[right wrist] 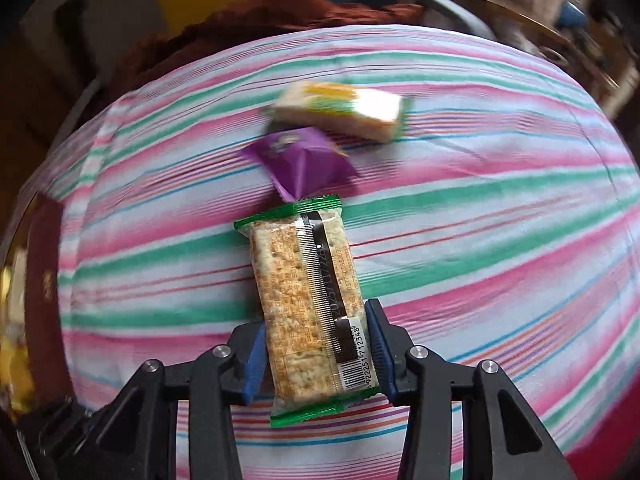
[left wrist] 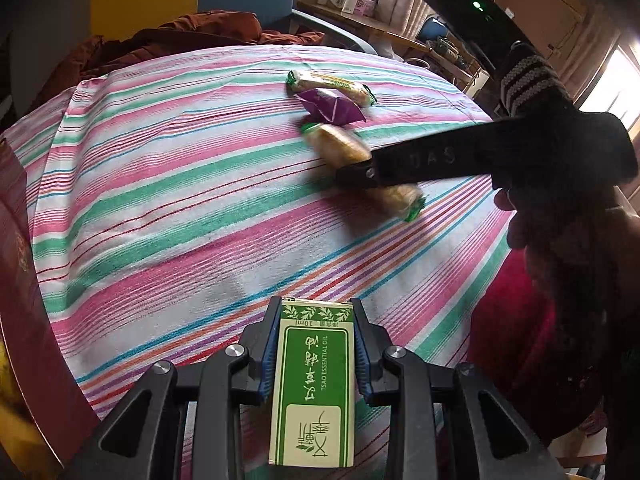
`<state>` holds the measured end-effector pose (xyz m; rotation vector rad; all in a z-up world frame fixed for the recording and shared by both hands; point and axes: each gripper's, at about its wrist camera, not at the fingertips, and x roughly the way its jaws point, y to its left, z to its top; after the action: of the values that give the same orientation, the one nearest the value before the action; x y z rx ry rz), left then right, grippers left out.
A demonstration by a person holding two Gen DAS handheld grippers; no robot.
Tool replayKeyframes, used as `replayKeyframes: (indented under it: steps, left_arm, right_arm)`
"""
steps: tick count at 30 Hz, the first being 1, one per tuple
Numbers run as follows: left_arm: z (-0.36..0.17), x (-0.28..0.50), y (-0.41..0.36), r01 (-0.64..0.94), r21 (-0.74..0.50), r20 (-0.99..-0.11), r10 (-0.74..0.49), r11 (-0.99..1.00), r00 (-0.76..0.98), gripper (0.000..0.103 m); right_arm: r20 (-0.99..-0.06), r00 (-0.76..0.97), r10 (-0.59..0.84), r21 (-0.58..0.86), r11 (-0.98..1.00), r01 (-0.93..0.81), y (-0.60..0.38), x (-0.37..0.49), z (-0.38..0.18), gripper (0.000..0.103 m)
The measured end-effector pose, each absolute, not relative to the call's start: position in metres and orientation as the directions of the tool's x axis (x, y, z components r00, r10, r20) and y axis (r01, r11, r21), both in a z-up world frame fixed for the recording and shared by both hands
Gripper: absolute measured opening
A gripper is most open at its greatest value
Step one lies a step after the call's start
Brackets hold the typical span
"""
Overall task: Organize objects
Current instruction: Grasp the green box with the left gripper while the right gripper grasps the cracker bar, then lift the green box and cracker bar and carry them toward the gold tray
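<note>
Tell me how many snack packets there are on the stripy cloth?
3. One cracker bar is between the right gripper's pads, a purple packet lies just beyond it, and another cracker bar is farthest. More could be hidden out of view.

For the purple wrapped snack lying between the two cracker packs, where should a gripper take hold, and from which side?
Judging from the right wrist view, grip the purple snack across its puffed middle, coming from above. Its crimped ends are thin and flat on the striped cloth, so they offer little to pinch. Close the jaws along the free sides, away from the far cracker pack, which seems to overlap its far edge.
</note>
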<state>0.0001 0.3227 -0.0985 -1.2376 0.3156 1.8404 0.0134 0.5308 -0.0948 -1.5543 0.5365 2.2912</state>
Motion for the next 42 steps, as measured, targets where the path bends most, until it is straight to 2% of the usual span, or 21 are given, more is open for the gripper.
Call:
replayKeyframes:
  steps: [3, 6, 21, 42]
  left_arm:
    - [-0.099, 0.001, 0.323, -0.772, -0.231, -0.847, 0.513, -0.592, -0.14, 0.031]
    - [-0.1, 0.003, 0.325, -0.778, -0.21, -0.851, 0.502, -0.592, -0.152, 0.032]
    - [-0.1, 0.008, 0.325, -0.777, -0.179, -0.846, 0.498, -0.603, -0.192, 0.032]
    - [-0.102, 0.016, 0.328, -0.789, -0.129, -0.837, 0.493, -0.6, -0.238, 0.031]
  right_arm:
    - [-0.931, -0.366, 0.0, 0.136, -0.928, -0.347, 0.511, 0.008, -0.096, 0.045]
    - [-0.935, -0.354, 0.014, 0.101, -0.948, -0.303, 0.505, 0.006, -0.097, 0.046]
    - [-0.939, -0.337, 0.064, 0.031, -0.963, -0.269, 0.495, 0.001, -0.097, 0.046]
    - [-0.937, -0.343, 0.062, 0.033, -0.964, -0.266, 0.488, -0.005, -0.097, 0.046]
